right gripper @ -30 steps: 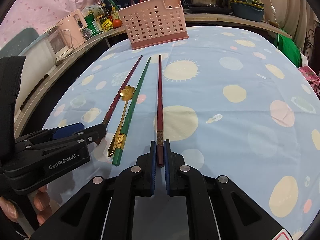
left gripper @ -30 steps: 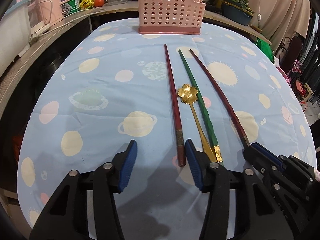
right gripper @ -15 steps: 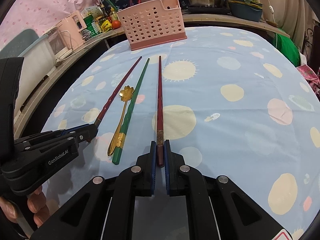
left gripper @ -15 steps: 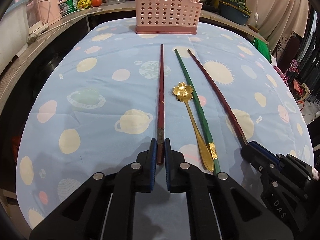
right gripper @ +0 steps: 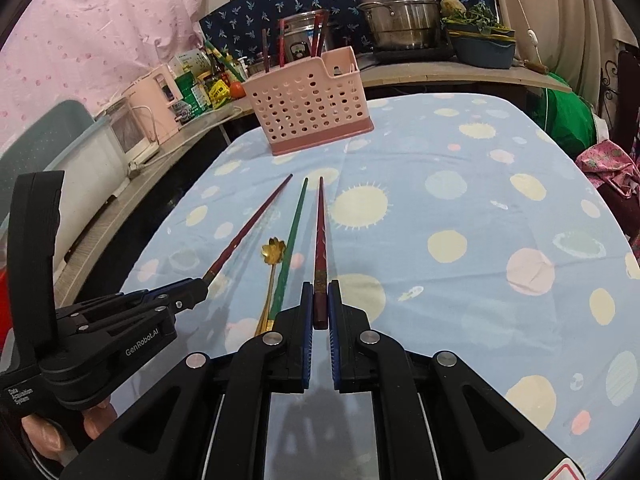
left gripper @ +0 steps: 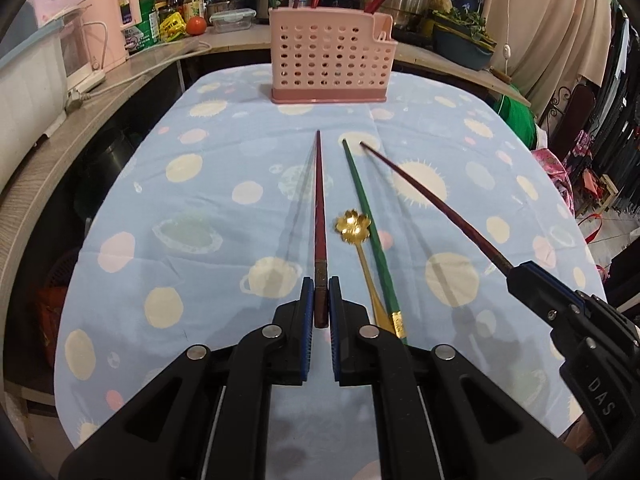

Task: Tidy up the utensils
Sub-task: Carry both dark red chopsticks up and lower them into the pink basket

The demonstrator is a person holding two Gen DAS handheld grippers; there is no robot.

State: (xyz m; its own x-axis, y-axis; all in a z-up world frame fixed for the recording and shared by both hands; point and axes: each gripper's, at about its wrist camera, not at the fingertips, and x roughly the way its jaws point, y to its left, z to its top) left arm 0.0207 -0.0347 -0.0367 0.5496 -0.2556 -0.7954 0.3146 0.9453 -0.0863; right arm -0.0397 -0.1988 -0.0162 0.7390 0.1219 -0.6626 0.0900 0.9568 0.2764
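My left gripper (left gripper: 321, 300) is shut on the thick end of a dark red chopstick (left gripper: 320, 208) and holds it above the cloth. My right gripper (right gripper: 320, 302) is shut on a second dark red chopstick (right gripper: 321, 232), also raised; it shows in the left wrist view (left gripper: 432, 208). A green chopstick (left gripper: 368, 220) and a gold flower-shaped spoon (left gripper: 354, 228) lie on the table between them. The pink perforated utensil basket (left gripper: 330, 60) stands at the far end with several chopsticks in it.
The table has a blue planet-print cloth (left gripper: 200, 184). A counter at the left holds a pink appliance (left gripper: 108, 28), bottles and a tomato. Steel pots (right gripper: 400, 12) and a blue basin (right gripper: 484, 48) stand behind the basket. Green and pink bundles lie past the right edge.
My left gripper closed on the left red chopstick. Both grippers have since lifted their chopsticks off the cloth, tips pointing toward the basket.
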